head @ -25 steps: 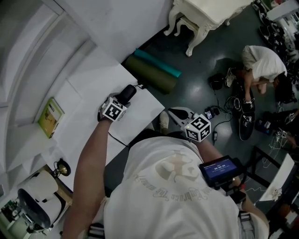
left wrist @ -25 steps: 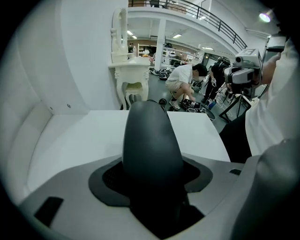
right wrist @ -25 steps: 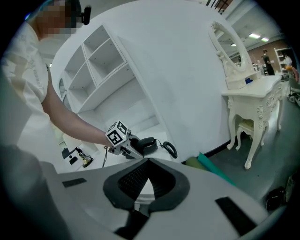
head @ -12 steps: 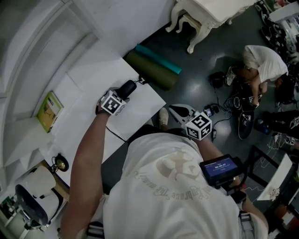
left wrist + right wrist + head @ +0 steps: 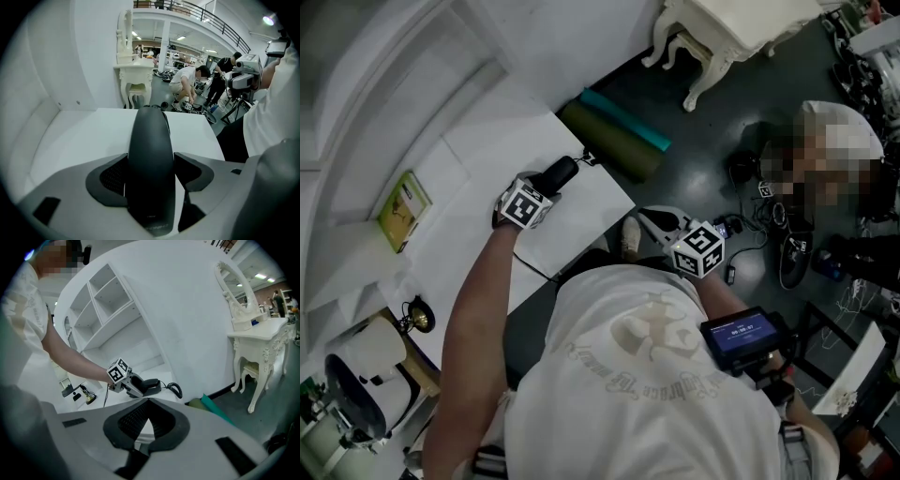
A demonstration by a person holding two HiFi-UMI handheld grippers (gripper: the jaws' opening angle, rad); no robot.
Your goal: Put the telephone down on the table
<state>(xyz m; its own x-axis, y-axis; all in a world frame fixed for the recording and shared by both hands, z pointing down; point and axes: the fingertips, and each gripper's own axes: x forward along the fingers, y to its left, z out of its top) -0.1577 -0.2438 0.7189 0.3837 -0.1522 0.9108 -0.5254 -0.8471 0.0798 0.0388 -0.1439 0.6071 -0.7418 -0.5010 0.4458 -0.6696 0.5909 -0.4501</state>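
The black telephone handset (image 5: 557,174) lies lengthwise between the jaws of my left gripper (image 5: 551,182), low over the white table (image 5: 581,225) near its far corner. In the left gripper view the handset (image 5: 151,154) fills the gap between the pads, with a thin slit of light on each side. The jaws are opening. A coiled cord (image 5: 175,390) runs off the handset's end. My right gripper (image 5: 652,225) hangs off the table's right edge above the floor. Its jaws (image 5: 149,401) meet at the tips with nothing in them.
A rolled green mat (image 5: 614,141) lies on the floor just past the table's corner. A white dressing table (image 5: 722,28) stands beyond it. A green book (image 5: 405,220) lies on the shelf at left. A person crouches among cables (image 5: 825,141) on the right.
The left gripper and the handset stay at the table's far corner. The right gripper has hardly moved. The head view has shifted slightly.
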